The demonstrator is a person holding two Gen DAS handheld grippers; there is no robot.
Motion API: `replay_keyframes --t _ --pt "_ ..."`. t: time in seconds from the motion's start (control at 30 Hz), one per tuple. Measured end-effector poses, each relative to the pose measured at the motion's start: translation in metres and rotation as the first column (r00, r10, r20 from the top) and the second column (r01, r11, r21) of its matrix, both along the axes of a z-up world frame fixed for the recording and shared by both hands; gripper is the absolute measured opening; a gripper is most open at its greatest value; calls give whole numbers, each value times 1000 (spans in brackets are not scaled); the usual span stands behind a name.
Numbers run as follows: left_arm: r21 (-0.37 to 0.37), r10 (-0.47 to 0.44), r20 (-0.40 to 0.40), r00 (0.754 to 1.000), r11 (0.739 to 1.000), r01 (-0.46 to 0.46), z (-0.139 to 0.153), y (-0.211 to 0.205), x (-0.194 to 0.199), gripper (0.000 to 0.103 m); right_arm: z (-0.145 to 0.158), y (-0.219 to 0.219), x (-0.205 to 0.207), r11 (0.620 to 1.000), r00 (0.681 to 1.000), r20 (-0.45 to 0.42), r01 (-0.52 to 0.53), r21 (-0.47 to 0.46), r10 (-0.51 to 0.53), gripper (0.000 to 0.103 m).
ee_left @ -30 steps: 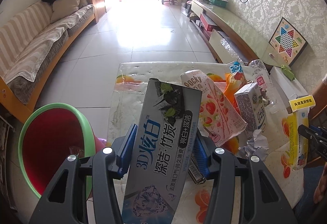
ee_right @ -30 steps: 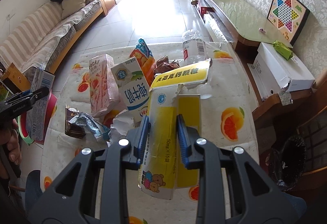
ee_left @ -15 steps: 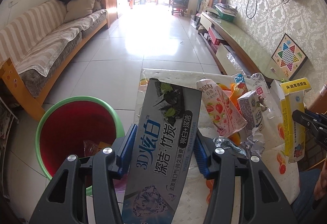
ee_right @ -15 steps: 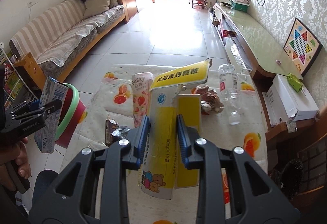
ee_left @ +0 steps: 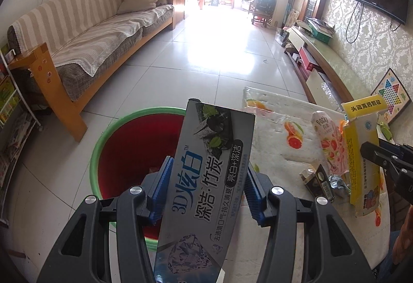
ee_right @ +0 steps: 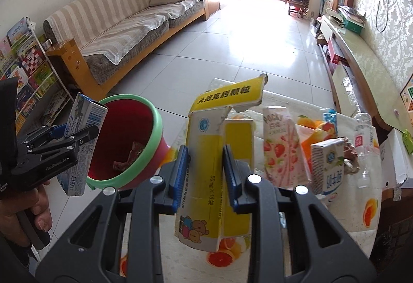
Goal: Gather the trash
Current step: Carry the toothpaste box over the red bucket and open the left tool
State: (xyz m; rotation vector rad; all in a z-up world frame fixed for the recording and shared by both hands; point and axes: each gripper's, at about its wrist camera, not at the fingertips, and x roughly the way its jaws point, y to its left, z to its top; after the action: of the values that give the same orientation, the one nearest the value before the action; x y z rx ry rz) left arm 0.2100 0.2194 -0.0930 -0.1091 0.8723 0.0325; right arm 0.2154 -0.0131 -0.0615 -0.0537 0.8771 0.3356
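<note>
the red bin (ee_right: 124, 143) with a green rim stands on the tiled floor beside the surface (ee_right: 371, 195), which wears a cloth printed with orange slices. inside the bin lie a few crumpled wrappers (ee_right: 129, 158) near the bottom; their exact count is hard to tell.

the left tongs (ee_left: 205, 186) are clamped on one grey toothpaste box (ee_left: 206, 179), their blue pads pressed to its long sides, and in the left wrist view the box hangs in front of the bin's mouth. the right tongs (ee_right: 206, 172) are pinched on one yellow medicine carton (ee_right: 206, 161) whose torn top flap stands open; in the right wrist view it hangs over the near edge of the surface, just beside the bin.

on the surface there are one pink strawberry snack box (ee_right: 281, 146), one small white milk carton (ee_right: 329, 165), one clear plastic bottle (ee_right: 364, 146), one orange and blue snack bag (ee_right: 324, 127) behind them, and a brown crumpled wrapper (ee_right: 352, 158) between carton and bottle. the left wrist view adds one small dark box (ee_left: 318, 181) and one silvery foil scrap (ee_left: 338, 183) lying near the surface's edge.

a hand (ee_right: 25, 208) grips the handle of the left tongs.
</note>
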Motion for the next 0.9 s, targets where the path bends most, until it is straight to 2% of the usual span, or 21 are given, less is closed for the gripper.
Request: replay_keyframes --t 0.2,0.4,0.77,0.8,0.83,0.9 --pt "-7 69 -6 998 998 -69 -9 46 3 50 -7 60 15 996 996 -7 -86 1 86 27" --pt "-19 107 -10 994 994 -107 -17 73 9 50 -5 106 24 990 990 -4 -144 12 144 27" --pt "-32 114 -27 993 993 -115 -29 80 18 51 -7 124 33 986 986 -6 -166 0 166 27" --pt "-33 119 -25 993 992 -119 -29 81 18 56 -7 126 34 986 986 -7 -166 -1 166 27" --pt "-42 122 -20 992 992 -123 -29 83 19 70 -7 124 34 986 986 -7 -166 0 166 27" --pt "-55 136 0 991 989 -136 -27 86 17 88 -7 124 34 986 986 -6 -166 0 166 27"
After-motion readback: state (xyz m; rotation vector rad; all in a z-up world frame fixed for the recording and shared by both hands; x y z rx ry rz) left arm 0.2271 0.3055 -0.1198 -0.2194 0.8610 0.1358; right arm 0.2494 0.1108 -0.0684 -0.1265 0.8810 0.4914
